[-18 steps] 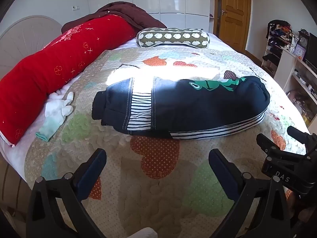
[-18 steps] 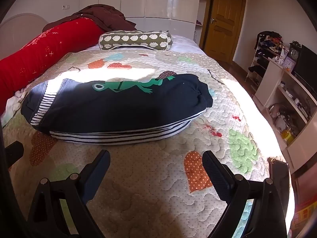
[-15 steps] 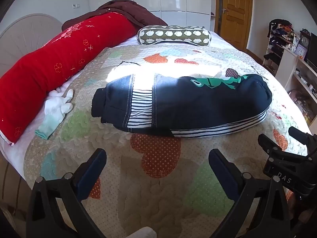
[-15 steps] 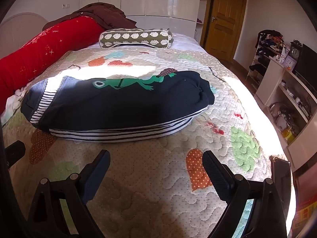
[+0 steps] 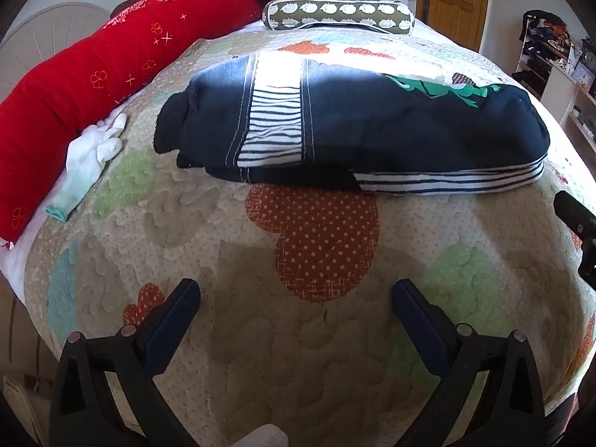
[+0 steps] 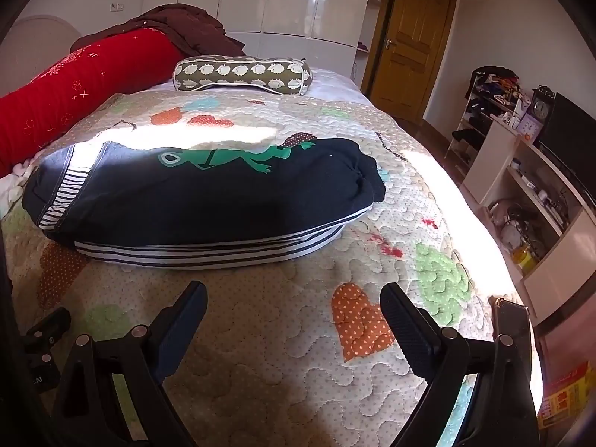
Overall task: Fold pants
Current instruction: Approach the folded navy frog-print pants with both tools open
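Dark navy pants point(image 5: 372, 126) with a green frog print and white striped bands lie folded lengthwise across the quilted bed point(image 5: 298, 335); they also show in the right wrist view point(image 6: 208, 201). My left gripper point(image 5: 296, 294) is open and empty, above the quilt short of the pants' near edge, toward their left part. My right gripper point(image 6: 292, 298) is open and empty, above the quilt short of the pants' striped edge, toward their right part. Part of the right gripper's body point(image 5: 575, 223) shows at the right edge of the left wrist view.
A long red bolster point(image 5: 93, 74) lies along the bed's left side, a white and mint sock point(image 5: 87, 164) beside it. A patterned roll pillow point(image 5: 339, 15) lies at the far end. White shelves point(image 6: 529, 186) stand right of the bed; a wooden door point(image 6: 409, 44) beyond.
Both grippers have moved forward and lower toward the pants, which now look closer in both views. The jaws stay open. The pants have not moved.
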The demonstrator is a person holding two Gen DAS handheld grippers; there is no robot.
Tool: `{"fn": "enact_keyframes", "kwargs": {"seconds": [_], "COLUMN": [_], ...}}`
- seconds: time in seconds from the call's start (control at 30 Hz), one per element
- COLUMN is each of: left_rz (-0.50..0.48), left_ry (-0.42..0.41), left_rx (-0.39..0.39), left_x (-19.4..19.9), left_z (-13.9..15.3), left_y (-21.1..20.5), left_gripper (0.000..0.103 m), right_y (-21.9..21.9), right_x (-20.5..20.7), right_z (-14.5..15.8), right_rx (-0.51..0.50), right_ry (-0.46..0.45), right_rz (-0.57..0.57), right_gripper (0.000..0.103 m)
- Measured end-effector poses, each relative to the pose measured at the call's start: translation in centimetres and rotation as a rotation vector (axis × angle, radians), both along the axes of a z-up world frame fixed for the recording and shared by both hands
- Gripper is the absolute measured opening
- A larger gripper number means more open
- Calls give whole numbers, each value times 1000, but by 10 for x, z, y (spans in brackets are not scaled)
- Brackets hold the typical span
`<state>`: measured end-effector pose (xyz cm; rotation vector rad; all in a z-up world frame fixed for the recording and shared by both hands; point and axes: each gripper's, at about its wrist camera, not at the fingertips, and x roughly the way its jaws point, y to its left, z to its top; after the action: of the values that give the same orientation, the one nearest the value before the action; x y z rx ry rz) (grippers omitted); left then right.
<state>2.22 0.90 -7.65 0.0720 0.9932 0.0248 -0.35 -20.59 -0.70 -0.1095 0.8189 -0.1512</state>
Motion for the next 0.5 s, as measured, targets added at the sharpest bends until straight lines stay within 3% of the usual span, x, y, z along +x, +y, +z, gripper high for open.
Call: {"fn": "enact_keyframes", "kwargs": {"seconds": [0.2, 0.5], "left_rz": [8, 39], "left_ry": [6, 22], "left_rx": [6, -61], "left_x": [-4, -6], "left_z": [-7, -11], "left_y": [-1, 5], "left_gripper": [103, 103], "right_y": [1, -6], "right_x": [-2, 3], "right_z": [3, 0], "right_rx": [-16, 7], "right_ry": [-20, -9], "right_rz": [1, -13], "right_gripper": [96, 96]}}
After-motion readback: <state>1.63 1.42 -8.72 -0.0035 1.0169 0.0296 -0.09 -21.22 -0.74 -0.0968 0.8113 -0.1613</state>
